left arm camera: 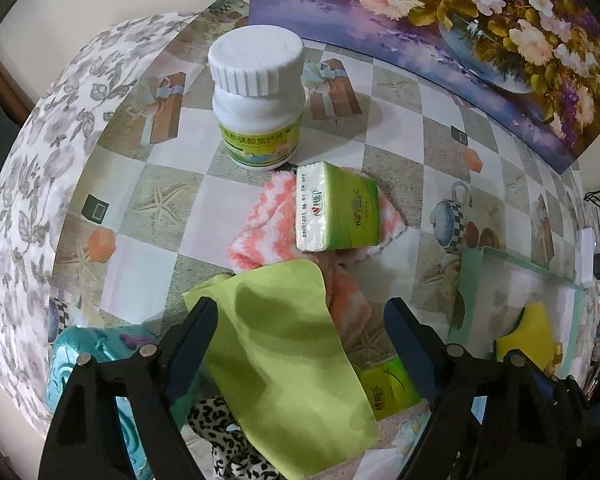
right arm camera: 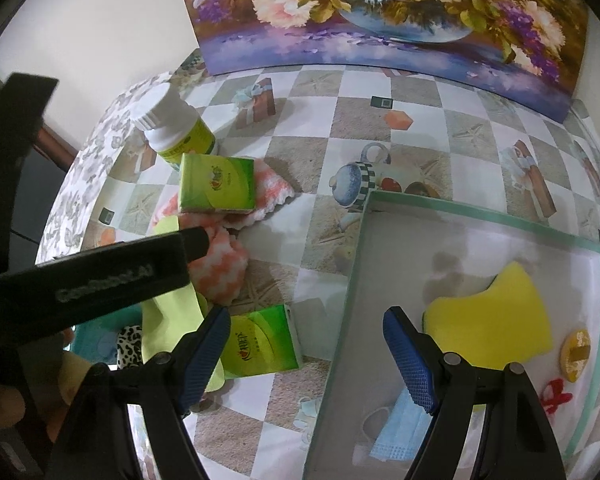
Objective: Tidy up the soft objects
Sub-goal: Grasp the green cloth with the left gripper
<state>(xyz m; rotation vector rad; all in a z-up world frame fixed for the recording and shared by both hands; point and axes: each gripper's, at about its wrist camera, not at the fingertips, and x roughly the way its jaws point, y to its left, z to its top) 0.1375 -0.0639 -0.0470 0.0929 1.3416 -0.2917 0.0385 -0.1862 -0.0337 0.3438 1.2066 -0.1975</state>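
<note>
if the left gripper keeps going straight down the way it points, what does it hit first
Most likely the lime-green cloth: it lies spread between the open fingers of the left gripper, over the pink-and-white fuzzy sock. How much gap remains above the cloth is hard to judge from the fisheye view.

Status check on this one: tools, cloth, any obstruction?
Left tool open over green cloth. Right tool open, empty, at tray. Tissue pack beside cloth.
</note>
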